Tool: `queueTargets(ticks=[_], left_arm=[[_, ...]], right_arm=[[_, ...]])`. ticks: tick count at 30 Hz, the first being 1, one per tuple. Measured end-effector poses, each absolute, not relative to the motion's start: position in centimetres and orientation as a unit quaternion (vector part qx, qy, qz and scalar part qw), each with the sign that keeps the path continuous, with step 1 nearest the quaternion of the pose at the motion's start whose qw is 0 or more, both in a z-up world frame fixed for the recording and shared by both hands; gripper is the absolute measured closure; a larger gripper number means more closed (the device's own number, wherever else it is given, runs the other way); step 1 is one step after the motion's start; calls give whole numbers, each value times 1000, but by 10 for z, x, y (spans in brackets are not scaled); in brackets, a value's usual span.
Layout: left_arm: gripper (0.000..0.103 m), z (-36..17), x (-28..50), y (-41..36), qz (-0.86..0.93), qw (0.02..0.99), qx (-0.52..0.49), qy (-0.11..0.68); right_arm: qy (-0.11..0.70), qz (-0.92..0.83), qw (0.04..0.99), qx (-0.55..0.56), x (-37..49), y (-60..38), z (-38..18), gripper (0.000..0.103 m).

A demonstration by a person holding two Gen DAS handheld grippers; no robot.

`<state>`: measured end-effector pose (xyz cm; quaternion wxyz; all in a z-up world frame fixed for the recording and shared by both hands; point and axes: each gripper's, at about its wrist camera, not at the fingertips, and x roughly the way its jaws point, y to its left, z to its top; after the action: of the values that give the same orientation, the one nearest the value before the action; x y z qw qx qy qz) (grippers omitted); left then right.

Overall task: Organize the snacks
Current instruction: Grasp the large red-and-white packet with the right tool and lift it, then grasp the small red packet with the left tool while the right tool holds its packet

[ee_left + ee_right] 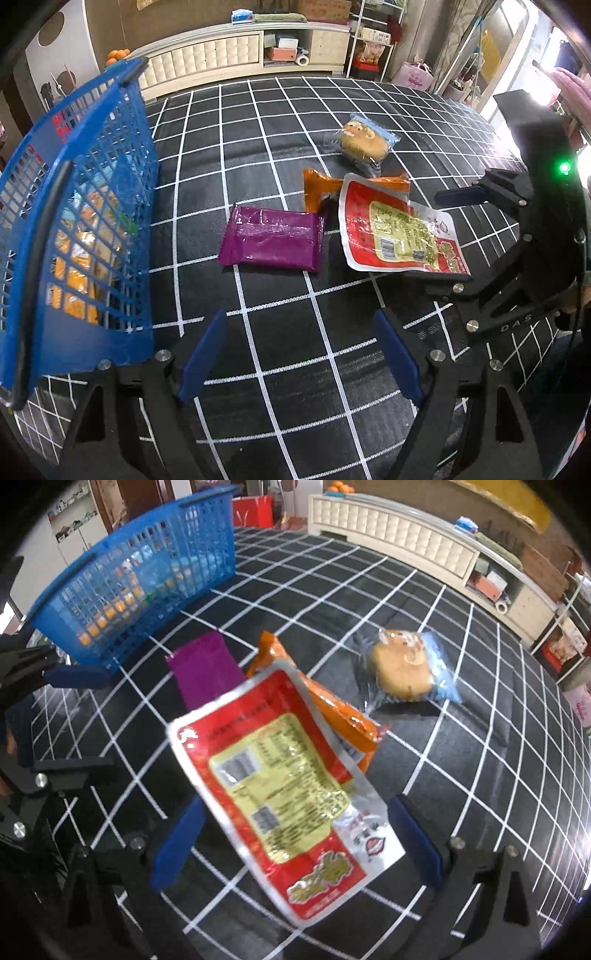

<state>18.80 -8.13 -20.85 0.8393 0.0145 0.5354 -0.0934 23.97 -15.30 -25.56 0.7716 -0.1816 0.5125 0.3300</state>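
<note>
A red snack pouch (399, 230) (280, 786) lies partly on an orange packet (325, 186) (332, 709). A purple packet (271, 240) (205, 668) lies left of them, and a wrapped bun (364, 142) (402, 666) behind. A blue basket (79, 221) (147, 576) holding several snacks stands at the left. My left gripper (303, 354) is open and empty, in front of the purple packet. My right gripper (295, 842) is open, its blue fingers either side of the red pouch's near end; it also shows in the left wrist view (448, 240).
Everything lies on a black cloth with a white grid (288, 369) (480, 775). A white cabinet (240, 51) (406, 539) and shelves stand beyond the far edge. Oranges (118, 54) sit on the cabinet's left end.
</note>
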Motion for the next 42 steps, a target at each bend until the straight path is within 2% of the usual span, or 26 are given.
queueTargets(ticks=[5, 7, 11, 16, 17, 24, 25, 27, 30, 42], left_arm=[[23, -213, 196, -81, -95, 837, 6, 539], [23, -212, 197, -81, -96, 837, 5, 538], [23, -210, 194, -79, -96, 839, 3, 536], [23, -205, 188, -72, -94, 841, -12, 532], [23, -204, 186, -72, -95, 842, -12, 531], [23, -188, 166, -72, -103, 850, -3, 517], [23, -185, 163, -73, -104, 851, -2, 514], [23, -181, 160, -74, -107, 853, 0, 511], [23, -174, 157, -75, -112, 854, -6, 508], [23, -178, 193, -110, -145, 829, -51, 537]], right_arm=[[518, 346, 764, -168, 250, -157, -263, 5], [514, 354, 765, -161, 251, -160, -262, 14], [514, 378, 757, -138, 244, -167, -253, 44], [514, 375, 759, -138, 228, -170, -249, 54], [512, 374, 763, -130, 225, -171, -246, 66], [490, 349, 788, -127, 199, -168, -228, 76], [488, 344, 793, -120, 198, -170, -225, 85], [487, 331, 803, -97, 200, -174, -218, 90], [481, 314, 816, -68, 196, -187, -207, 94], [477, 234, 847, 3, 204, -244, -190, 94]])
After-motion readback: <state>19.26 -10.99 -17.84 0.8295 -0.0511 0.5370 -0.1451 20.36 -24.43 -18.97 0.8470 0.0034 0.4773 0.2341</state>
